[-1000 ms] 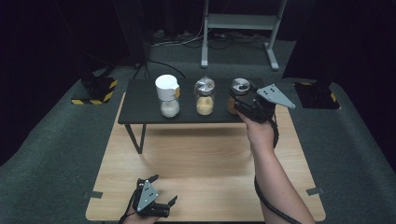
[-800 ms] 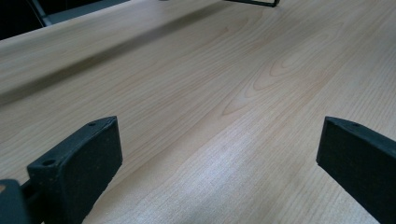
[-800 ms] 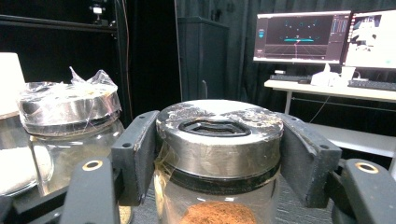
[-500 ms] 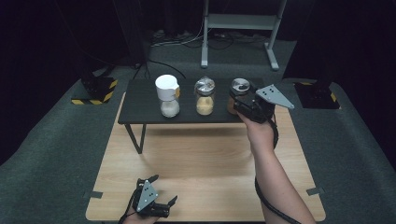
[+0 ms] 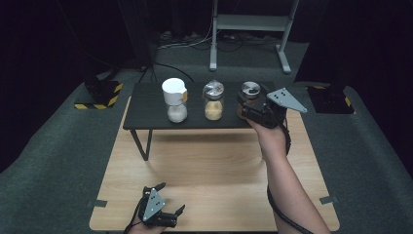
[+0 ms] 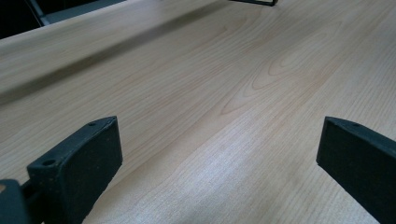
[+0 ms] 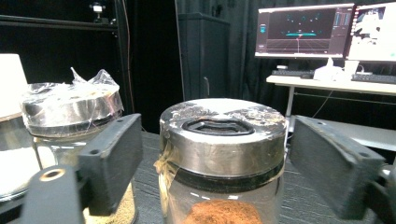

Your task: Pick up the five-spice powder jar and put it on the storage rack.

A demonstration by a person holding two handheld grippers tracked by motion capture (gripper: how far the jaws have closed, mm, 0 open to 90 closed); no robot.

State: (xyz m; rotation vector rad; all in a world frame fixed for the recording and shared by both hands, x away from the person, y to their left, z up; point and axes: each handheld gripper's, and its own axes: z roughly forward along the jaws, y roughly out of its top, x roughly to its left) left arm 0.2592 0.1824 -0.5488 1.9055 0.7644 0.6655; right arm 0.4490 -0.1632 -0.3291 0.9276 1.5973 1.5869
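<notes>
Right gripper has just been opening, jaws now apart around the brown-powder jar at the black shelf's right end, seemingly clear of it; left gripper rests wide on the table, out of the way

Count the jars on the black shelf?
3, in one row on the black shelf: white-lidded jar at its left, metal-lidded jar in the middle, metal-lidded jar with brown powder at its right, between the right gripper's open jaws. None seem hidden.
</notes>
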